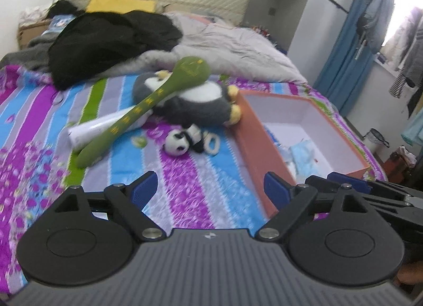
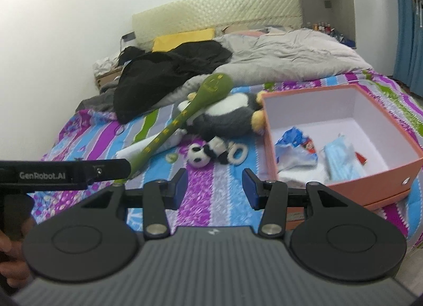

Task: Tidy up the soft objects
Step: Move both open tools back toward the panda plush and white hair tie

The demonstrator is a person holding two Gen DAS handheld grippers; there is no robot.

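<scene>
Jaws of the left gripper [image 1: 208, 191] gape wide and empty; right gripper [image 2: 215, 187] stands half open, empty too, small panda [image 2: 201, 155] just ahead.

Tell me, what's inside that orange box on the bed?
The orange box holds a blue face mask, a crumpled blue-and-white wrapper and something small and red. Its near wall hides part of the floor.

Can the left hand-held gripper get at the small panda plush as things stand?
Probably yes. The left hand-held gripper stands open and empty, with only bare striped bedsheet between it and the small panda plush. The green plush stick lies off to the side.
</scene>
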